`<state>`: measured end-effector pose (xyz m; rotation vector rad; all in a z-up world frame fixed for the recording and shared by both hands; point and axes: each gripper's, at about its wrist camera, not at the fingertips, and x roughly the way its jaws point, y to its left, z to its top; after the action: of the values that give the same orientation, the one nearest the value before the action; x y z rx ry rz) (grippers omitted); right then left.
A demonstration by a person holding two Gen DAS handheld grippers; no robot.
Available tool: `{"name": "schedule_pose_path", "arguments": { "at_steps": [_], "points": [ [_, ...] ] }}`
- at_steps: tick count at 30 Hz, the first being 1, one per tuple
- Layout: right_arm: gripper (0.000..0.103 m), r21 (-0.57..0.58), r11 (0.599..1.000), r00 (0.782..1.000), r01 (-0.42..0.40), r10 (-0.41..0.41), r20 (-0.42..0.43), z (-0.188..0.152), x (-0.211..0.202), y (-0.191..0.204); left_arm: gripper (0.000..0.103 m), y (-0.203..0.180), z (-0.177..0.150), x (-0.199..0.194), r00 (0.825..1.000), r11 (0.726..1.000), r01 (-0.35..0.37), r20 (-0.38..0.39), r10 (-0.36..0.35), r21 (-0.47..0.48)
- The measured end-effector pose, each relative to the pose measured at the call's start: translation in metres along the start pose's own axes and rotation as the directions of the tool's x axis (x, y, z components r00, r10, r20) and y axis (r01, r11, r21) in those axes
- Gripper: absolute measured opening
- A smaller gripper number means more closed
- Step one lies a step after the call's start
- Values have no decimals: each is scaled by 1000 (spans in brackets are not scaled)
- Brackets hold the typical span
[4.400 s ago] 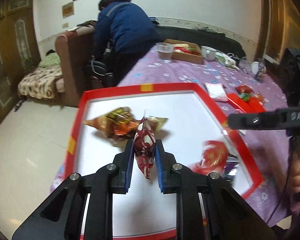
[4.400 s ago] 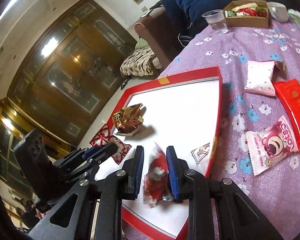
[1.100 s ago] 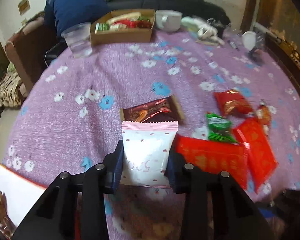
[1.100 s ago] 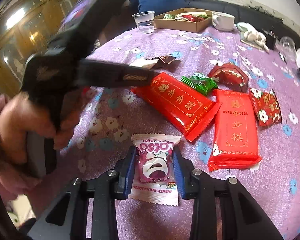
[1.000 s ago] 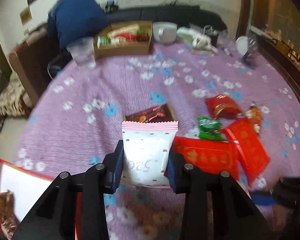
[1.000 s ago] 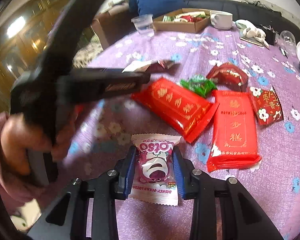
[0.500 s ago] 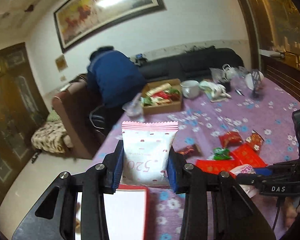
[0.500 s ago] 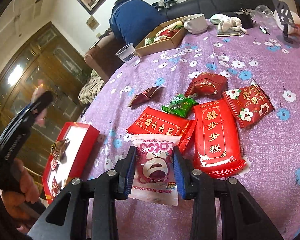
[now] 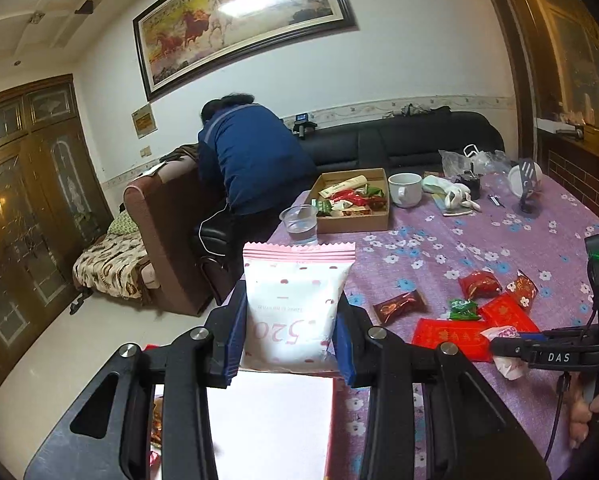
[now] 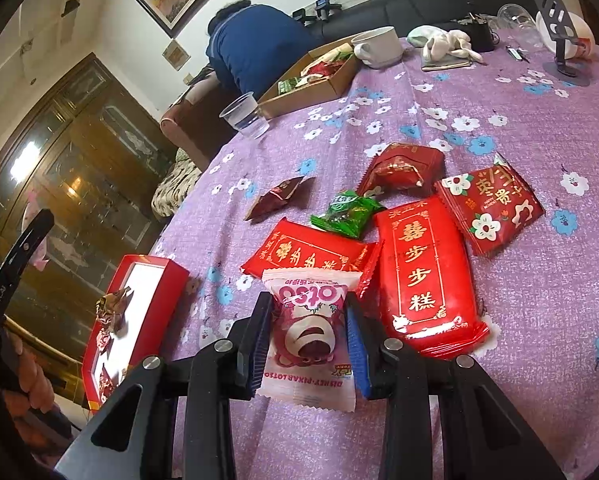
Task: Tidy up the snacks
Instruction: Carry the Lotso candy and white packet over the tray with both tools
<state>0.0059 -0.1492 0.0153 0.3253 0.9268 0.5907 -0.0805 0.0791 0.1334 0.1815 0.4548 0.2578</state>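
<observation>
Left gripper point(image 9: 290, 338): fingers pinching a white-and-pink packet point(image 9: 293, 300) marked "520", one blue pad on each side edge. Packet upright, held in the air above the near corner of the red tray point(image 9: 328, 420), whose white floor shows directly beneath. A few wrapped candies point(image 9: 155, 424) lie at the tray's left side, mostly hidden behind the gripper's black frame.

Right gripper point(image 10: 309, 338): fingers clamped on a pink Lotso packet point(image 10: 309, 328), bear print facing up, bottom seam hanging out toward the camera. It sits low over the purple flowered table point(image 10: 519, 128). Whether the packet touches the cloth, cannot tell.

Just beyond the Lotso packet: two long red packets point(image 10: 423, 272), one lying crosswise, one lengthwise, their ends overlapping. A green packet point(image 10: 345, 212) rests against them. Further out, a crumpled red packet point(image 10: 399, 168), a square red packet with white flowers point(image 10: 491, 204) and a dark brown packet point(image 10: 277, 196), well apart from the rest.

From the right wrist view the red tray sits at the table's left edge, with a gold-wrapped candy point(image 10: 113, 308) inside.

Far side of table: clear plastic cup point(image 10: 245, 116), cardboard box point(image 10: 315, 80) of mixed snacks, white mug point(image 10: 377, 46). A person in a blue jacket point(image 9: 251, 164) bends over a brown armchair point(image 9: 163, 232) beyond the table.
</observation>
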Motion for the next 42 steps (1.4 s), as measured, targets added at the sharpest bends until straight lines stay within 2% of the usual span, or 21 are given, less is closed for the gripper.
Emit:
{"name": "schedule_pose_path", "arguments": {
  "at_steps": [12, 23, 33, 36, 42],
  "points": [
    [35, -1, 1000, 999, 12, -12, 46, 2, -4, -1, 36, 20, -8, 0, 1000, 999, -8, -8, 8, -39],
    [35, -6, 1000, 983, -13, 13, 183, 5, -20, -3, 36, 46, -19, -2, 1000, 996, -13, -17, 12, -84],
    [35, 17, 1000, 983, 16, -19, 184, 5, -15, 3, 36, 78, -38, 0, 999, 991, -25, -39, 20, -131],
    [35, 9, 1000, 984, -7, 5, 180, 4, -13, 17, 36, 84, -43, 2, 998, 990, -29, -51, 22, -139],
    [35, -54, 991, 984, -119, 125, 130, -4, 4, 71, 36, 93, -56, 9, 996, 987, -33, -84, 20, -155]
  ]
}}
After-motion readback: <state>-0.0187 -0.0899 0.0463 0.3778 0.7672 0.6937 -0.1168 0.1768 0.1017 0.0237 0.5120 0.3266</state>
